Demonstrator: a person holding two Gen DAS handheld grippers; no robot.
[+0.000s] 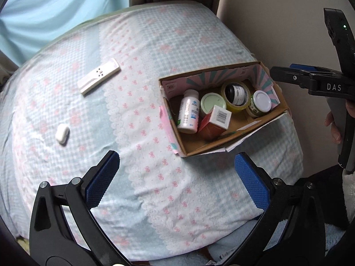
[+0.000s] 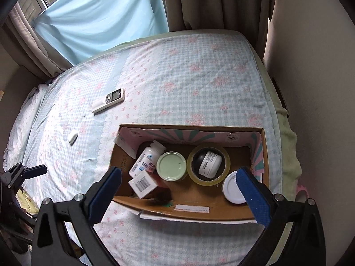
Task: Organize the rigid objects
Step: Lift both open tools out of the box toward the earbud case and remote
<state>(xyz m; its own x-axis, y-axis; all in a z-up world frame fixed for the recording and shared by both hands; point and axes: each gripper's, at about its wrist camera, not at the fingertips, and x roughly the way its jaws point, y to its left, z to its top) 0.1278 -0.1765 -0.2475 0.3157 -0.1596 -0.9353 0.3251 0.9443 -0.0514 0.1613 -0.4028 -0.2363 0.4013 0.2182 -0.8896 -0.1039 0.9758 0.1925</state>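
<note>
An open cardboard box point(image 1: 193, 153) point(image 2: 190, 127) sits on the bed. It holds a white bottle point(image 1: 188, 114) point(image 2: 147, 158), a green-lidded jar point(image 1: 213, 103) point(image 2: 171, 165), a red carton point(image 1: 216, 122) point(image 2: 143, 184), a tape roll point(image 1: 235, 108) point(image 2: 206, 182) ringing a dark jar point(image 2: 209, 163), and a white-lidded jar point(image 1: 261, 103) point(image 2: 231, 187). A white remote point(image 1: 99, 78) point(image 2: 108, 100) and a small white case point(image 1: 62, 134) point(image 2: 72, 136) lie loose on the sheet. My left gripper point(image 1: 177, 157) hangs open left of the box. Above the box, my right gripper point(image 2: 178, 173) is open and empty.
The bed carries a blue-checked sheet point(image 1: 144, 55) with pink flowers. A wall point(image 2: 310, 88) runs along its right side, and curtains point(image 2: 99, 17) hang behind its far end. A person's fingers point(image 1: 332, 126) show at the right edge of the left wrist view.
</note>
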